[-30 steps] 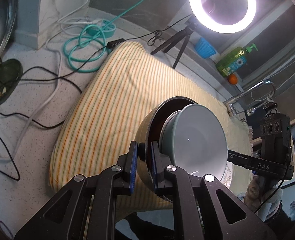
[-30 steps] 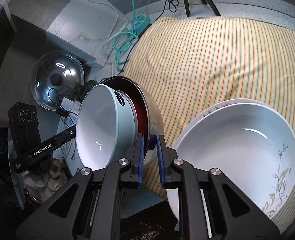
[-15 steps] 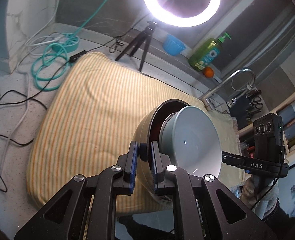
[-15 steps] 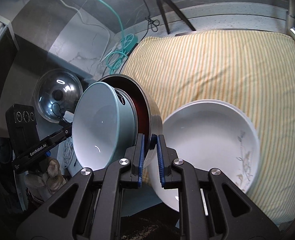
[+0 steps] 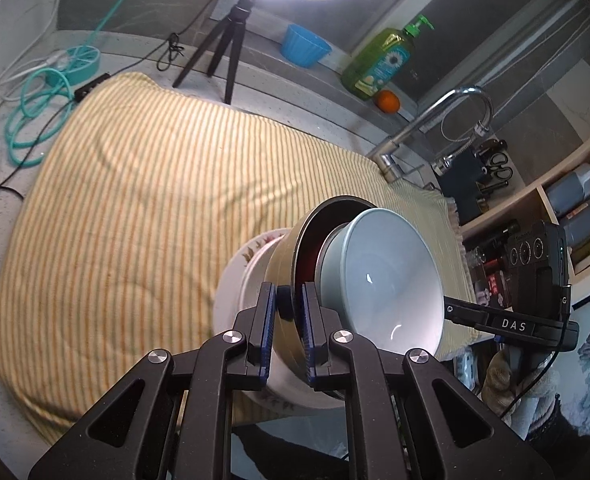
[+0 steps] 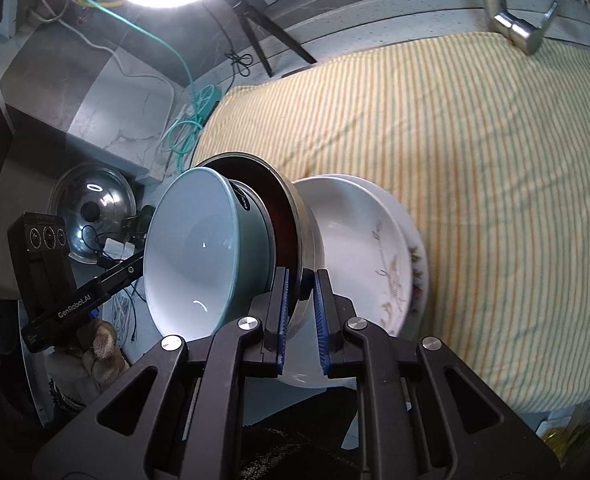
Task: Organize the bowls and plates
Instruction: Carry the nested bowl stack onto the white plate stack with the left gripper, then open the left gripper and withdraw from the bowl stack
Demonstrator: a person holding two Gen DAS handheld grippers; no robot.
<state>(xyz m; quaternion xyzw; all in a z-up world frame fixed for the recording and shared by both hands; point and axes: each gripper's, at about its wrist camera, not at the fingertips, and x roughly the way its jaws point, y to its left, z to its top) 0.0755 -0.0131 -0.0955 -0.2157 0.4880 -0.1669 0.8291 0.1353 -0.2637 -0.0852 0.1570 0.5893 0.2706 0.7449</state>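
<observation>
1. The left gripper (image 5: 288,312) was clamped on the rim of a metal bowl (image 5: 285,264), one finger outside the wall and one inside.
2. The right gripper (image 6: 299,312) pinched the same metal bowl (image 6: 309,248) on its opposite rim, so both held it tipped on its side.
3. A pale green bowl (image 5: 387,276) sat nested inside the metal one, its mouth facing the right-hand device (image 5: 535,256).
4. Just beyond the fingers, a white flowered dish (image 6: 367,264) lay on the striped cloth (image 6: 475,160), directly beneath and behind the tipped bowls.
5. Farther ahead of the left gripper stood a tripod (image 5: 223,48), a blue cup (image 5: 305,50), a green soap bottle (image 5: 379,64), an orange (image 5: 387,101) and a tap (image 5: 447,120).
6. Left of the right gripper, off the cloth, lay a glass pot lid (image 6: 93,212) and teal cable (image 6: 183,136).
</observation>
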